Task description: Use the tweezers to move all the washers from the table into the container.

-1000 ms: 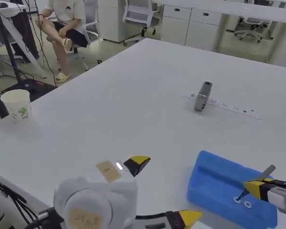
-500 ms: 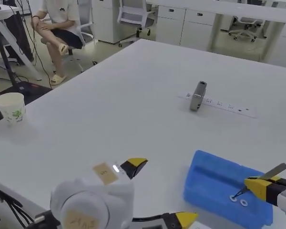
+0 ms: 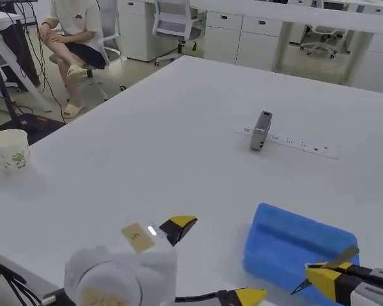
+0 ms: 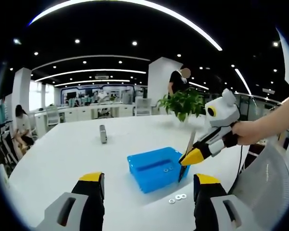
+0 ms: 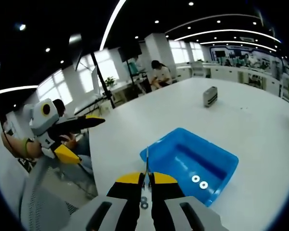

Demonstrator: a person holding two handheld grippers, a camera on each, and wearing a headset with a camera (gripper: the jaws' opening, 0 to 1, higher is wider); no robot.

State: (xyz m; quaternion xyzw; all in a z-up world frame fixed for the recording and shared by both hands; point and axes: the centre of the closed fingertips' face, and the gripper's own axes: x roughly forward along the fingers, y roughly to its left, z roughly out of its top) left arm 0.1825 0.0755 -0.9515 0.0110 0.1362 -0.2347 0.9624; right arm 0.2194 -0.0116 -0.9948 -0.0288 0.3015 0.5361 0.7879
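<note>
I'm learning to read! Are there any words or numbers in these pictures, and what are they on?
Nothing here is clear enough to read.
Tan label on the left gripper: dark marks, too blurred to read.
Cup: green print, too small to tell if it has words.
Power strip: tiny marks, too small to read.

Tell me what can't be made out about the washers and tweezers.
- Tips of the tweezers: too small in the left gripper view to show any washer pinched.
- The washers on the table: tiny there; the right tool half hides them in the right gripper view.
- The container: head view, near corner covered by that tool.
</note>
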